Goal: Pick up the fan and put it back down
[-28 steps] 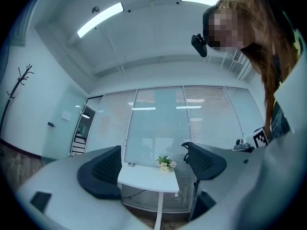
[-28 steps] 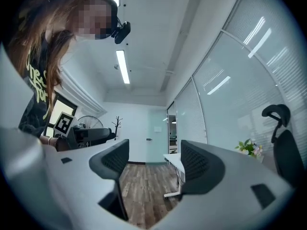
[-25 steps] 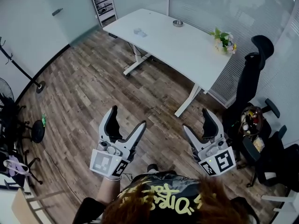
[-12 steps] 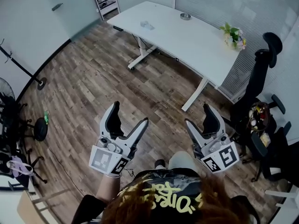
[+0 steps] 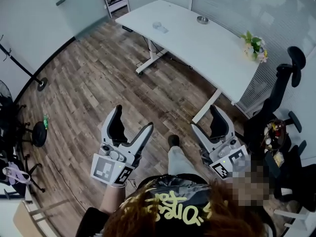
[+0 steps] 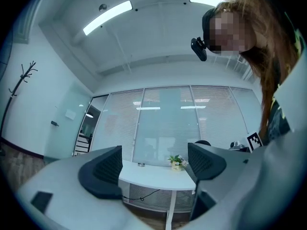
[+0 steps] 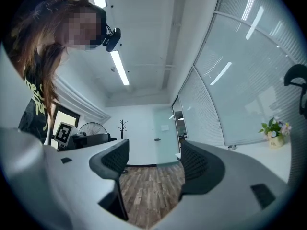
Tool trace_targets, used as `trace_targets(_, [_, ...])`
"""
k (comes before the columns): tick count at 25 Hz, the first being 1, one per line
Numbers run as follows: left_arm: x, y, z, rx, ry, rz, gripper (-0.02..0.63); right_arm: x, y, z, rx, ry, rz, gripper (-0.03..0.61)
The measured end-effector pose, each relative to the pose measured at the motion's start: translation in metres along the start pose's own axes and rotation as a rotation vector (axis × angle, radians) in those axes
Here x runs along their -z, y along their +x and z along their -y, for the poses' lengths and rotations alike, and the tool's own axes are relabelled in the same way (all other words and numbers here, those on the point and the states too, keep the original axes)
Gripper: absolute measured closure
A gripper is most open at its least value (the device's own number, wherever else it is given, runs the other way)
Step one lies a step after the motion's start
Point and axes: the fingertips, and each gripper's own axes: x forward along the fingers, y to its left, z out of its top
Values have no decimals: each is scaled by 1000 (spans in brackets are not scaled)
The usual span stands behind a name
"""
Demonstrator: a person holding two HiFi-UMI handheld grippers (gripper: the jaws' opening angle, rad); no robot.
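Note:
The fan (image 7: 93, 127) shows as a round wire grille far off in the right gripper view, beside a coat stand (image 7: 122, 126). In the head view only part of the fan's grille (image 5: 3, 94) peeks in at the left edge. My left gripper (image 5: 133, 120) is held out over the wooden floor, open and empty. It looks toward the white desk (image 6: 153, 176), and nothing lies between the fingers of the left gripper (image 6: 153, 164). My right gripper (image 5: 204, 120) is open and empty too. Between the fingers of the right gripper (image 7: 154, 162) only floor shows.
A white desk (image 5: 197, 38) stands ahead with a flower pot (image 5: 255, 46) and a small dish (image 5: 202, 19) on it. Black office chairs (image 5: 281, 98) crowd the right side. A coat stand base (image 5: 40, 84) and a black stool (image 5: 37, 135) stand at the left. The person's shoe (image 5: 173, 141) steps between the grippers.
Both grippers have been carried forward over the floor, still open. The desk has drifted rightward in the view, and a leg and shoe now show between the grippers.

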Motion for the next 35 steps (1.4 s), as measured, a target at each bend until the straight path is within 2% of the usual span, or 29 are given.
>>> trace_targets(11, [14,104,-73,-54,11,20,189,24,105,84,-84,38,-17,261])
trace_targets(17, [17,166,-118,-135,32,25,187,27,166,137,-121,39,-25,261])
trace_targets(22, [22,206,-145,-158,25,25,187,27,206,174,-136,30,-22,261])
trace_targets(29, [31,248,-165,-161,19,16,187,30,242,216,-148,37,-21,261])
trace_targets(35, [32,258,-178,-197,23,28,187,36,259,235,-125,59,-11,261])
